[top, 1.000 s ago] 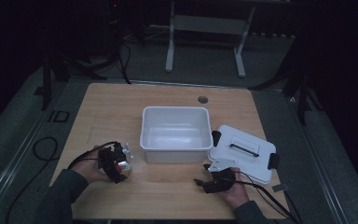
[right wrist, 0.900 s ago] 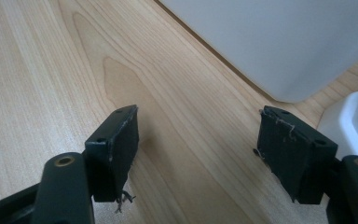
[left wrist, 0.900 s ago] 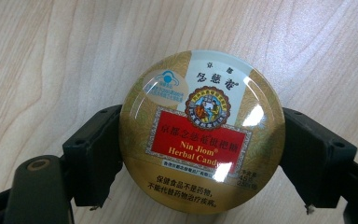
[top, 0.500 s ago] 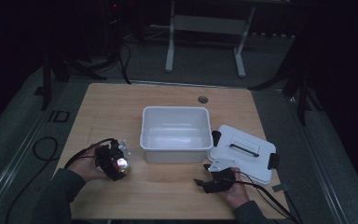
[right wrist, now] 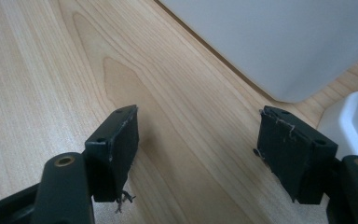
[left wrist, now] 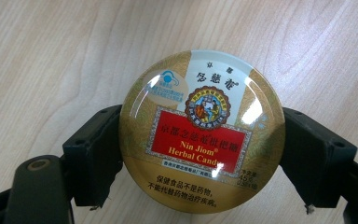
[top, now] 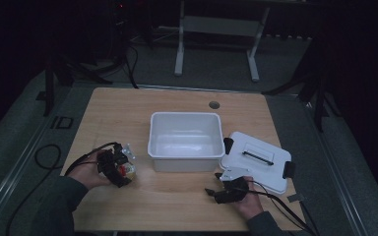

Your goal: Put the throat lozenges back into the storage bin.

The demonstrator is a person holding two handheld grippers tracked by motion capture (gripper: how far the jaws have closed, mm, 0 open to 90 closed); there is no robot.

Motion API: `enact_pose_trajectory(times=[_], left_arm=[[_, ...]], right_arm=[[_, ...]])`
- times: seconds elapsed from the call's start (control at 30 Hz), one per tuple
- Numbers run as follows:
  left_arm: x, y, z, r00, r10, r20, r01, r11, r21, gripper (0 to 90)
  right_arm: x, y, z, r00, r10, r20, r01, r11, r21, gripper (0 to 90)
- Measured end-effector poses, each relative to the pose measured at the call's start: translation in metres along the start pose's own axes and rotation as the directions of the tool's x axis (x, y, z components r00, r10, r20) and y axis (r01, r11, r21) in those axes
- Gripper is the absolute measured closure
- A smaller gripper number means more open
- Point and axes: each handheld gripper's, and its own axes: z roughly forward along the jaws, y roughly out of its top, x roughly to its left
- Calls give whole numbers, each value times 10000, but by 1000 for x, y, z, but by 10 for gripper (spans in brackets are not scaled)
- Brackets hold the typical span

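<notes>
A round gold tin of herbal candy with a red label sits between the jaws of my left gripper. Both black pads press on its sides, just above the wooden table. In the high view the tin and the left gripper are at the front left, left of the white bin. My right gripper lies low at the front right, near the bin's front corner. In its own view the right gripper stands open with bare wood between the jaws.
An empty white plastic bin stands mid-table. Its white lid with black clips lies flat to the bin's right. A round cable hole is behind the bin. Cables trail from both grippers off the table's front edge.
The left gripper with the tin has drifted slightly to the left. The right gripper has kept still.
</notes>
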Motion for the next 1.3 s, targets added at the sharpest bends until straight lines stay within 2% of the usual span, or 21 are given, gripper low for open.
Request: enact_pose_trajectory(times=[0.27, 0.6, 1.3], left_arm=[[1, -1, -7, 9998, -183, 0, 183, 9996, -216, 204], [4, 2, -20, 10000, -64, -75, 63, 9999, -118, 204], [9, 13, -45, 9995, 19, -310, -29, 9994, -332, 204]], right_arm=[[0, 0, 0, 10000, 2, 0, -2, 10000, -1, 286], [0, 0, 0, 10000, -3, -2, 3, 10000, -5, 286], [0, 0, 0, 10000, -32, 6, 32, 10000, -21, 286]])
